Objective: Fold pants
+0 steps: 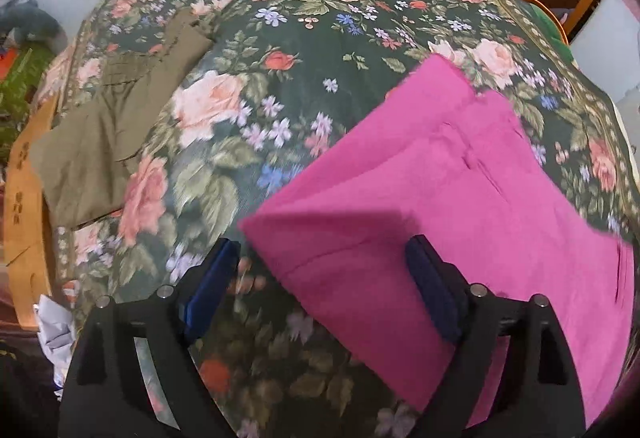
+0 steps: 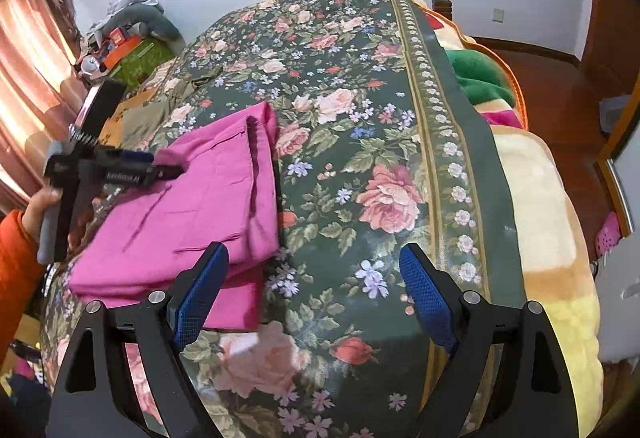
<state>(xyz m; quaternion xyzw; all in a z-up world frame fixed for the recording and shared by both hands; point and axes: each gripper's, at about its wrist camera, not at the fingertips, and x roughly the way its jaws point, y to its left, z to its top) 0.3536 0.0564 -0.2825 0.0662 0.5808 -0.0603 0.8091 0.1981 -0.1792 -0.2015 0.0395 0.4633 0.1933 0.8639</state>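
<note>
Pink pants (image 1: 460, 197) lie folded flat on the floral bedspread (image 1: 304, 49). Left gripper (image 1: 324, 270): jaws spread over the pants' near-left corner, gripping nothing. Right gripper (image 2: 316, 278): jaws spread, empty, right of the pants.

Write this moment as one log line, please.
pink pants: folded on bed | left claw: open, empty | right claw: open, empty

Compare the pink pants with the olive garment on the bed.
The pink pants lie folded in neat layers; the olive garment lies spread and rumpled. The pink pants sit near the left gripper; the olive garment is farther off, at the bed's edge. Both rest on the floral bedspread.
</note>
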